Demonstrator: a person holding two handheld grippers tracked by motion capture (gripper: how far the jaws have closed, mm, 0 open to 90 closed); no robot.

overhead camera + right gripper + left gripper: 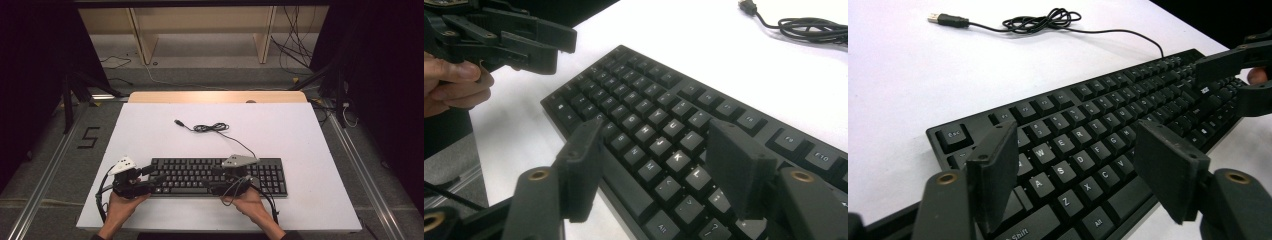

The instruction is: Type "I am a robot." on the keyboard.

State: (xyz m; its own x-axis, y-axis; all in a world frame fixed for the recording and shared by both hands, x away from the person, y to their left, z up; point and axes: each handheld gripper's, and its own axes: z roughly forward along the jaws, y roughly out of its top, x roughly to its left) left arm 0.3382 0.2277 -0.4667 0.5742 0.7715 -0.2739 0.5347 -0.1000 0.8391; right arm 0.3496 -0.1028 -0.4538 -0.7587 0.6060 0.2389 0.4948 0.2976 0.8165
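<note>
Keyboard point(219, 176): lying on the table point(150, 135) – near its front edge.
Left gripper point(150, 176): hovering over the keyboard's left end, jaws apart, gripping nothing.
Right gripper point(215, 181): hovering over the keyboard's middle – jaws released.

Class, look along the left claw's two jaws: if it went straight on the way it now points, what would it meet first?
Most likely the black keyboard: the left claw stands open just above its letter keys, around the S, D and C keys, aimed forward and down. How high it hovers is hard to judge.
</note>
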